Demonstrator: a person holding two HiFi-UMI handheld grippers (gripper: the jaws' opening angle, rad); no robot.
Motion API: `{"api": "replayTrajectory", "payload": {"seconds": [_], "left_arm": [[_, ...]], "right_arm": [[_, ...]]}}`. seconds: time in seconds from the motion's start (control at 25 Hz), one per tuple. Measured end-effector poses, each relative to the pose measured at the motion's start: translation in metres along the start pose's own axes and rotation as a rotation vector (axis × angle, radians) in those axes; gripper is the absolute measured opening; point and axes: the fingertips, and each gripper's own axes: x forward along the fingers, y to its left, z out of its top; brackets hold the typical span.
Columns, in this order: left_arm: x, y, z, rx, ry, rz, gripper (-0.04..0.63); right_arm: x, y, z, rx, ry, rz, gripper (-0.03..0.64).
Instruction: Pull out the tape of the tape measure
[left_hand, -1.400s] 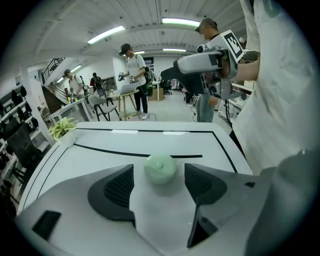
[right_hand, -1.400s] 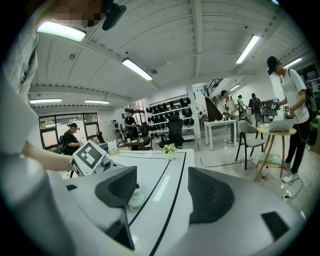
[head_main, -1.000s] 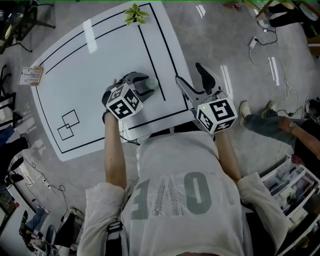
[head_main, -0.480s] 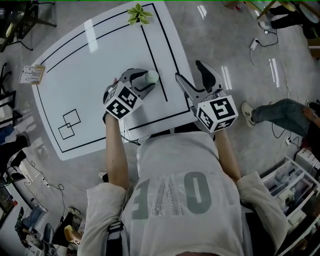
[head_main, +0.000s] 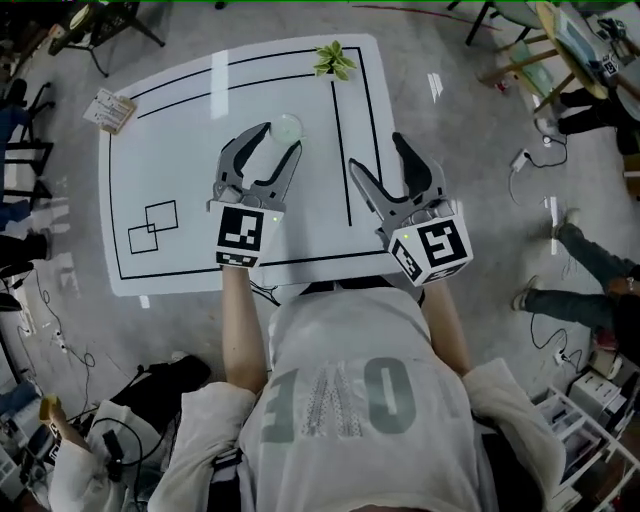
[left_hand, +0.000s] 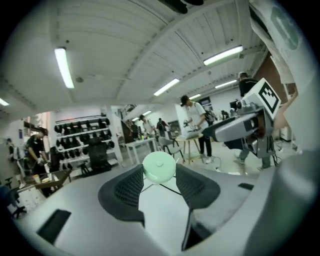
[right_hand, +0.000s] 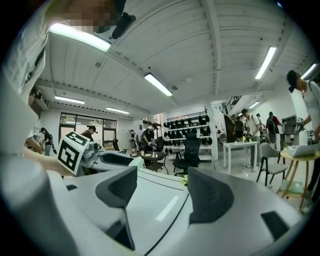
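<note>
roughly left to right. white table (head_main: 170, 130) marked with black border lines. a paper card (head_main: 110, 110) lies on its far left corner, and two overlapping drawn squares (head_main: 152, 228) sit near the left edge.

left gripper (head_main: 275, 138) points away from the person, over the middle of the table. its jaws have just been closing a little. the tape measure (head_main: 285, 127), a round pale green case, sits right at the jaw tips. the left gripper view shows both pads pressed against its sides, jaws partly apart, case above the table top. no pulled-out tape visible.

small leafy plant (head_main: 335, 60) at the far edge, right of centre.

right gripper (head_main: 378, 155) just beside the left one, over the table's right border line. jaws wide apart, empty, table surface showing between them in the right gripper view.
</note>
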Motion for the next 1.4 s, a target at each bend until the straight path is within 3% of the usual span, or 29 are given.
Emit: {"api": "replayTrajectory", "payload": {"seconds": [0.32,0.44,0.6,0.68,0.76,0.92,1.08,1.12,1.16,1.2,1.4], "left_arm": [[-0.119,0.064,0.017,-0.217,-0.191,0.538,0.222],[-0.15,0.076,0.012,-0.224,-0.206,0.65,0.222],[-0.173,0.085,0.01,-0.213,-0.202,0.721,0.222],[-0.177,0.085,0.01,-0.207,-0.19,0.72,0.222],[-0.172,0.079,0.013,-0.168,-0.159,0.663,0.221],[-0.154,0.053,0.017,-0.015,-0.043,0.479,0.222],[-0.144,0.032,0.013,0.056,0.024,0.383,0.222],[-0.143,0.028,0.011,0.063,0.033,0.366,0.222],[-0.143,0.024,0.011,0.067,0.038,0.352,0.222],[-0.143,0.022,0.01,0.068,0.04,0.34,0.222],[-0.149,0.016,0.005,0.078,0.056,0.312,0.222]], "right_arm": [[0.014,0.055,0.008,-0.079,-0.043,0.147,0.325],[0.018,0.067,0.007,-0.083,-0.044,0.189,0.325],[0.025,0.078,0.009,-0.097,-0.051,0.234,0.325],[0.028,0.084,0.013,-0.119,-0.056,0.265,0.325],[0.033,0.095,0.022,-0.181,-0.07,0.32,0.325],[0.041,0.13,0.043,-0.491,-0.099,0.476,0.325],[0.042,0.161,0.041,-0.734,-0.094,0.594,0.318],[0.041,0.168,0.038,-0.792,-0.1,0.621,0.285],[0.039,0.175,0.032,-0.85,-0.102,0.647,0.192],[0.038,0.181,0.026,-0.899,-0.097,0.674,0.154],[0.031,0.2,0.003,-0.985,-0.075,0.755,0.132]]}}
